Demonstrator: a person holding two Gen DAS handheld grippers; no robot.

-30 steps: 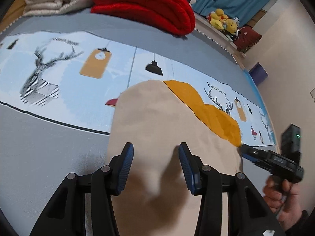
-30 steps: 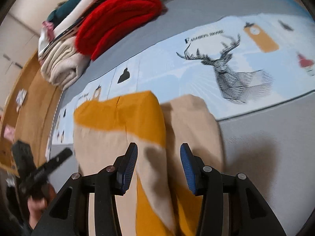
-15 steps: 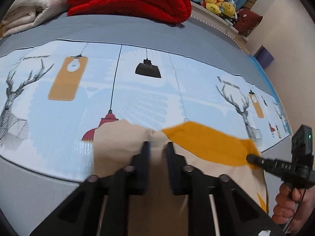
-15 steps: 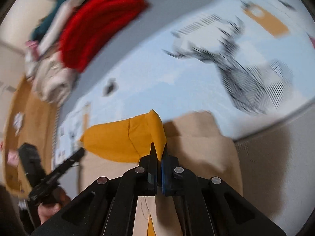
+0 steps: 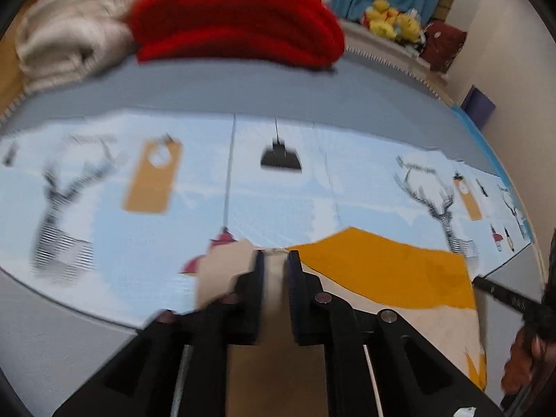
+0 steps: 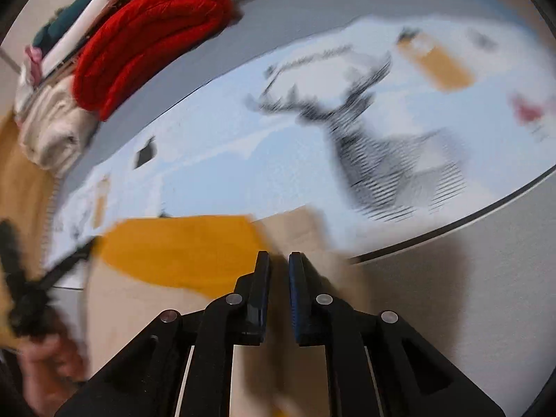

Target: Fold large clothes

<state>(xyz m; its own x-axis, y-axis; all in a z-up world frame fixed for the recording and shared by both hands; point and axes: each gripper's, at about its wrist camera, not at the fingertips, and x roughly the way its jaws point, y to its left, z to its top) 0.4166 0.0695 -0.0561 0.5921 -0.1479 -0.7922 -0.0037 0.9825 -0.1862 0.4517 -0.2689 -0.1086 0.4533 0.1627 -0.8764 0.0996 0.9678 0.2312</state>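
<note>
A beige and mustard-yellow garment (image 5: 389,274) lies on the printed bedspread; it also shows in the right wrist view (image 6: 180,250). My left gripper (image 5: 275,260) is shut on the beige top edge of the garment. My right gripper (image 6: 279,264) has its jaws narrowly apart at the seam where the yellow panel meets the beige; cloth shows in the gap, and motion blur hides whether it pinches it. The right gripper shows at the right edge of the left wrist view (image 5: 500,293); the left one at the left edge of the right wrist view (image 6: 52,274).
A folded red blanket (image 5: 236,21) and a cream blanket (image 5: 73,34) lie at the back of the bed. Plush toys (image 5: 392,22) sit on a ledge behind. The light-blue bedspread (image 5: 104,180) carries deer and lamp prints. The same red blanket appears in the right wrist view (image 6: 149,34).
Both grippers closed on the garment's top edge about half a second ago. Since then both have moved, blurring the views, and the right jaws now stand slightly wider.
</note>
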